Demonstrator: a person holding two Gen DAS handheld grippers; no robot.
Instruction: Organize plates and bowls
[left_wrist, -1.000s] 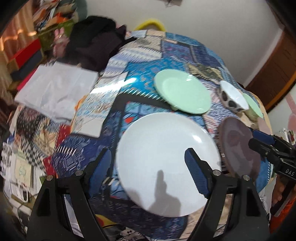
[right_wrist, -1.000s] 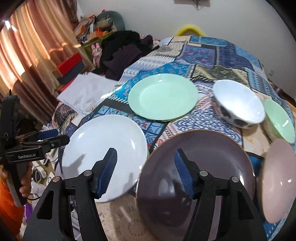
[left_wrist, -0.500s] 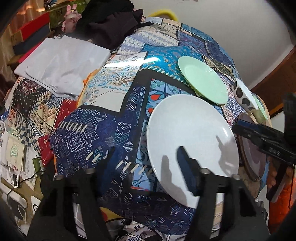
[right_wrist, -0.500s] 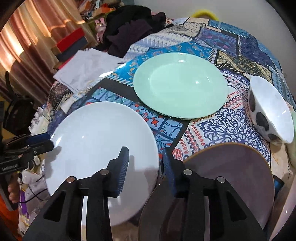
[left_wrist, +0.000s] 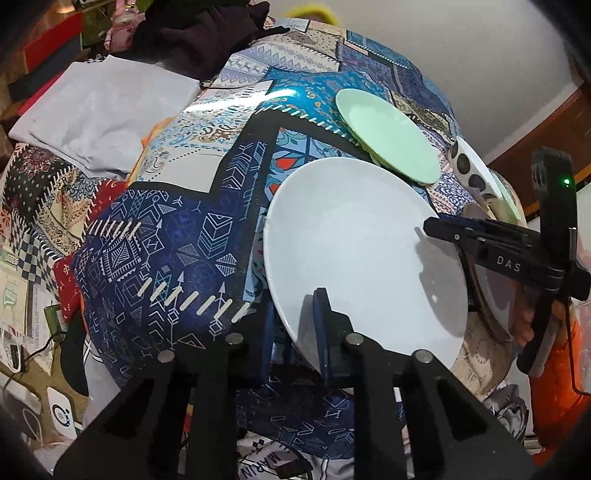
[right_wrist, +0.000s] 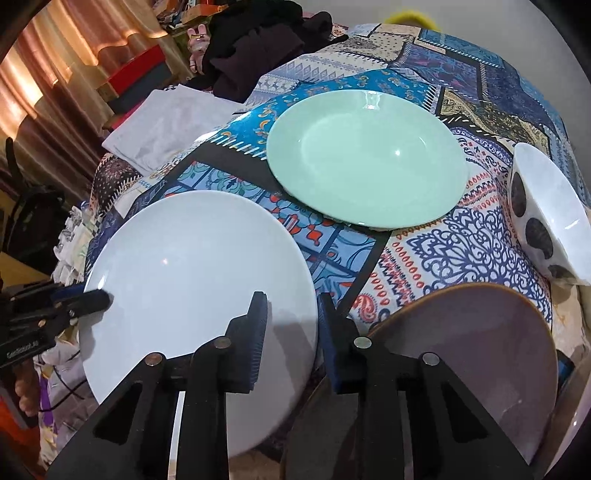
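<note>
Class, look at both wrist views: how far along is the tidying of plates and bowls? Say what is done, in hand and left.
Done: nothing is stacked yet.

In hand: the left gripper is clamped on the white plate at one rim; the right gripper is closing on the opposite rim.

Left: the green plate, the dark plate and the spotted bowl lie apart on the patterned cloth.

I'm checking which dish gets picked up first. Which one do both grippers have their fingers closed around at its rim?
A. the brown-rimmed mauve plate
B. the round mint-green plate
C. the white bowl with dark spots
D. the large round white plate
D: the left gripper and right gripper each straddle opposite edges of the large round white plate.
</note>
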